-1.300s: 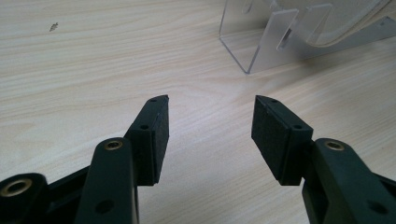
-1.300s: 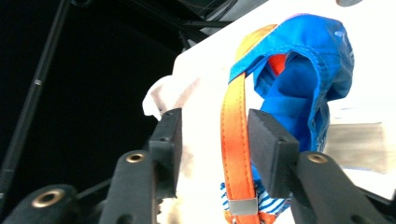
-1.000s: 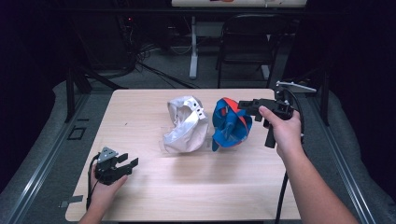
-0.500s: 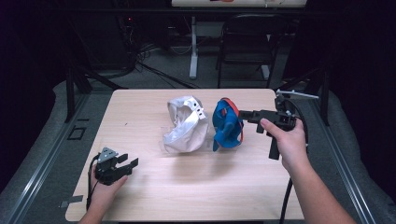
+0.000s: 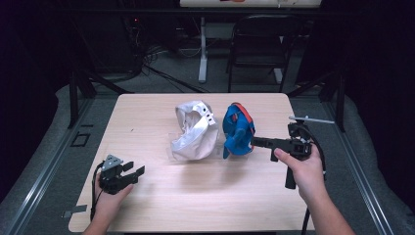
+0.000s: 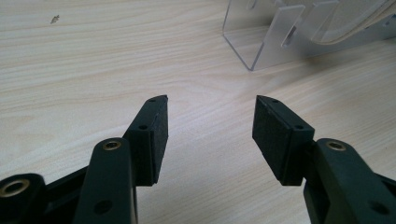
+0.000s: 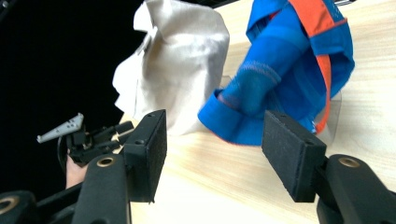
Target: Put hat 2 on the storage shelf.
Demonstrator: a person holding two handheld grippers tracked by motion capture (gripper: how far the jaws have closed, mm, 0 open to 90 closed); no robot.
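While my right gripper (image 5: 255, 142) sits just off the blue cap (image 5: 238, 129), its jaws have just been opening and now stand wide with nothing between them; in the right gripper view the cap's brim lies close ahead of the pads (image 7: 292, 154), apart from them. My left gripper (image 5: 133, 172) rests near the desk's (image 5: 147, 107) front left corner, released too, with bare wood between its jaws.

The blue cap stands upright on a clear stand (image 7: 332, 122) a little right of the desk's middle, toward the far edge, with the white cap (image 5: 195, 131) just beside it on its own clear stand (image 6: 261, 44).

Risks, as I judge them: if I push in too low I could catch the clear stand along with the fabric and drag both. A shallow bite on the soft brim could slip out as I lift. Coming in from the right, I might shove the blue cap into the white one and topple it, since the two stand so close.

Count: two caps, one blue and one white; two clear stands; two grippers, both empty.
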